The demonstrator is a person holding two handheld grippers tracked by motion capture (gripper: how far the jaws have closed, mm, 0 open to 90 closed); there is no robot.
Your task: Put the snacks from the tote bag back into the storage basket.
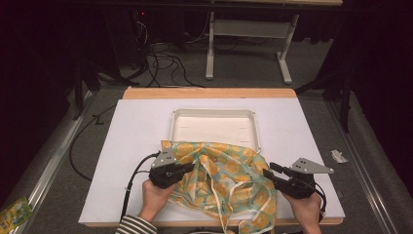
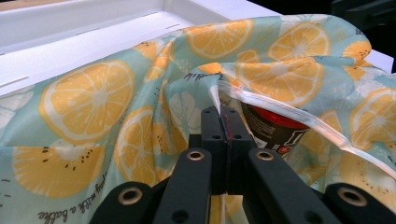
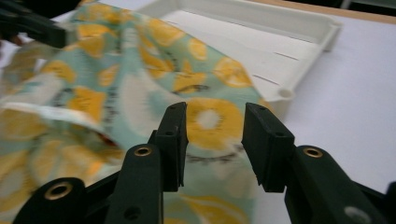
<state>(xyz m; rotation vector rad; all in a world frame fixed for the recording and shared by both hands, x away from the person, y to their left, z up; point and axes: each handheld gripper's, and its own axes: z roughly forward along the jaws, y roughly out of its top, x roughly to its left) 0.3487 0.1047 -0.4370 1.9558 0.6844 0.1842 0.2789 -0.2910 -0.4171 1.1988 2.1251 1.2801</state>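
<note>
A pale green cloth bag [image 1: 229, 183] printed with orange slices lies crumpled at the table's near middle, its far edge over the white tray [image 1: 214, 126]. My left gripper [image 1: 192, 168] is at the bag's left side, shut on the white-hemmed rim [image 2: 223, 116] and holding the mouth apart. Inside the mouth sits a dark container with a red lid [image 2: 275, 128]. My right gripper [image 1: 269, 169] hangs at the bag's right side, jaws open [image 3: 215, 126], with the printed cloth [image 3: 140, 60] just beyond the tips and nothing pinched.
The tray [image 3: 261, 28] is shallow and bare inside, at the table's middle back. The white table top [image 1: 131, 146] ends in a wooden strip at the far edge. A cable trails off the left gripper. Scraps of wrapper [image 1: 338, 156] lie on the floor.
</note>
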